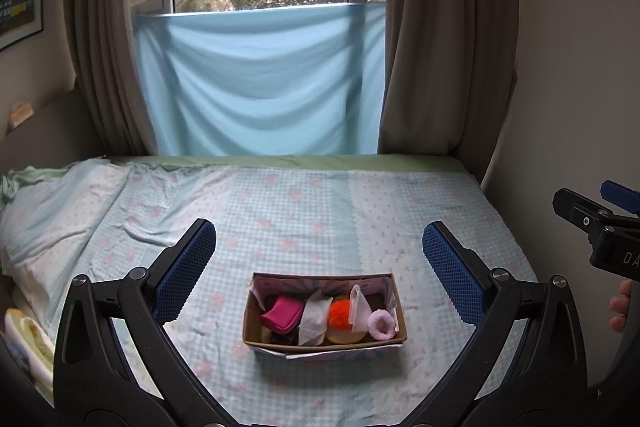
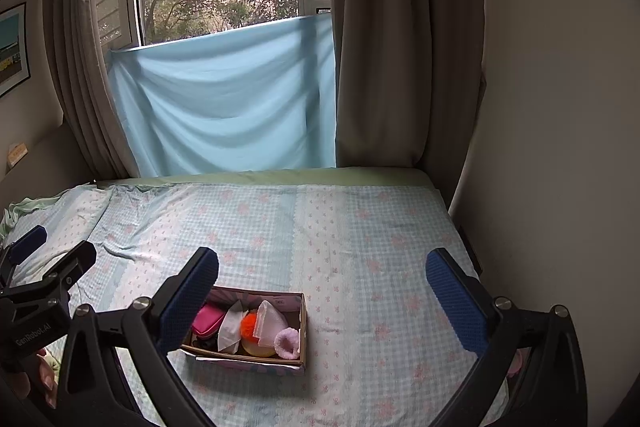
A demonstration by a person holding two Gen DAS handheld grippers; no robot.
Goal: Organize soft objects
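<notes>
Hovering over checked bedsheet (image 1: 280, 211), both claws spread apart, cardboard box (image 1: 324, 343) holding fluffy orange pompom (image 1: 340, 311)

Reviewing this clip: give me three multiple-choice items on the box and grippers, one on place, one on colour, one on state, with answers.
1. Where does the cardboard box sit?
A. on the bed
B. on the windowsill
C. on the floor

2. What colour is the fluffy pom-pom in the box?
A. green
B. orange
C. black

3. How is the left gripper?
A. shut on the pink pouch
B. shut on nothing
C. open, holding nothing

Answers: 1 A, it rests on the checked bedsheet. 2 B, bright orange beside the white cloth. 3 C, its fingers stand wide apart above the box.
</notes>
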